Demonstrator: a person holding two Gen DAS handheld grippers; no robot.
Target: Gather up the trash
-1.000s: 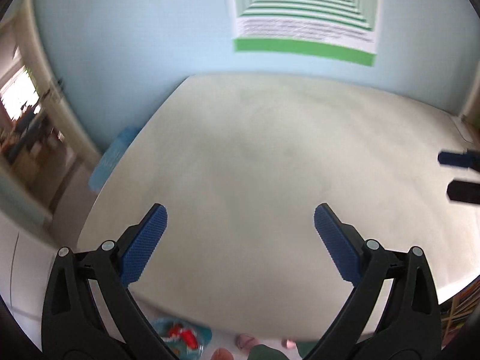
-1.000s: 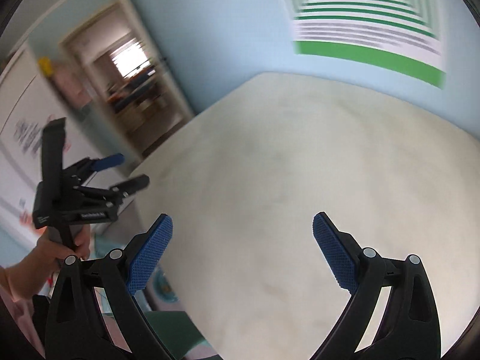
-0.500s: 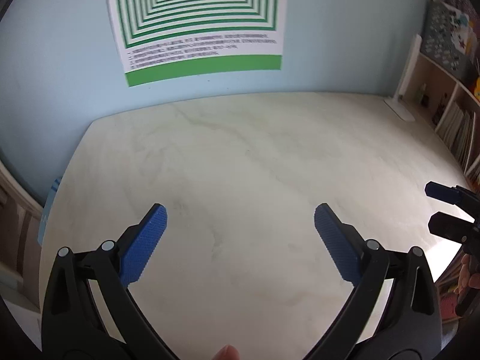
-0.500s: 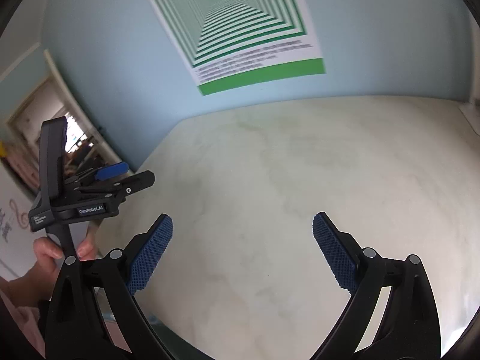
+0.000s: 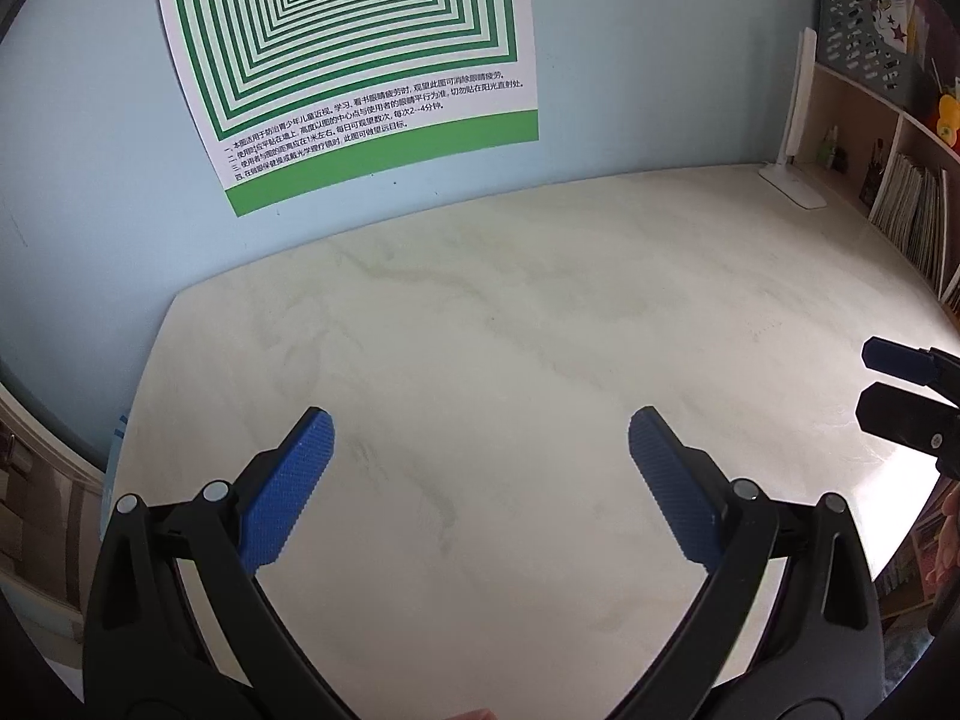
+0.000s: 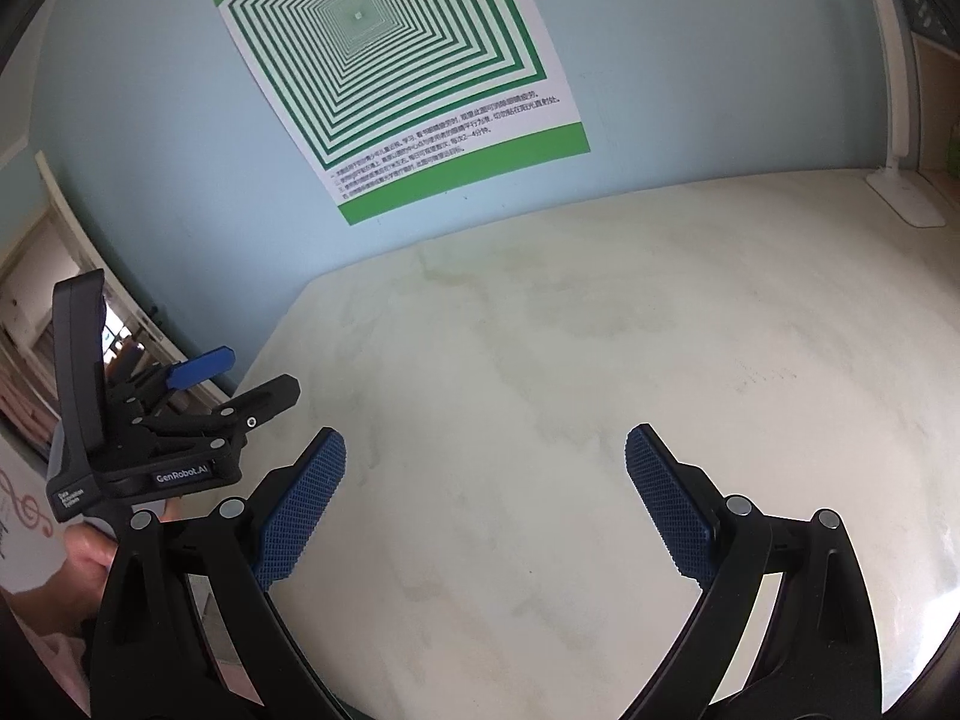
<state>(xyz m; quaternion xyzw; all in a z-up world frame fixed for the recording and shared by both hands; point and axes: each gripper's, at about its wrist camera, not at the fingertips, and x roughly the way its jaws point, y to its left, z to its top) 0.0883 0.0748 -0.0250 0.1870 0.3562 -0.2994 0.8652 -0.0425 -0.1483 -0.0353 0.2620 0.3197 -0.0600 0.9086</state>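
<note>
The left gripper (image 5: 480,450) is hanging over the table (image 5: 540,312) with its blue pads wide apart and nothing between them. The right gripper (image 6: 485,456) is doing the same, wide and empty, just beside it. Looking out past them, the table top is showing no trash at all. So I cannot tell which way the trash is lying, or which hand is nearer to it. A white lamp (image 5: 795,180) is standing at the far corner, and a green poster (image 6: 396,72) is hanging on the wall.
</note>
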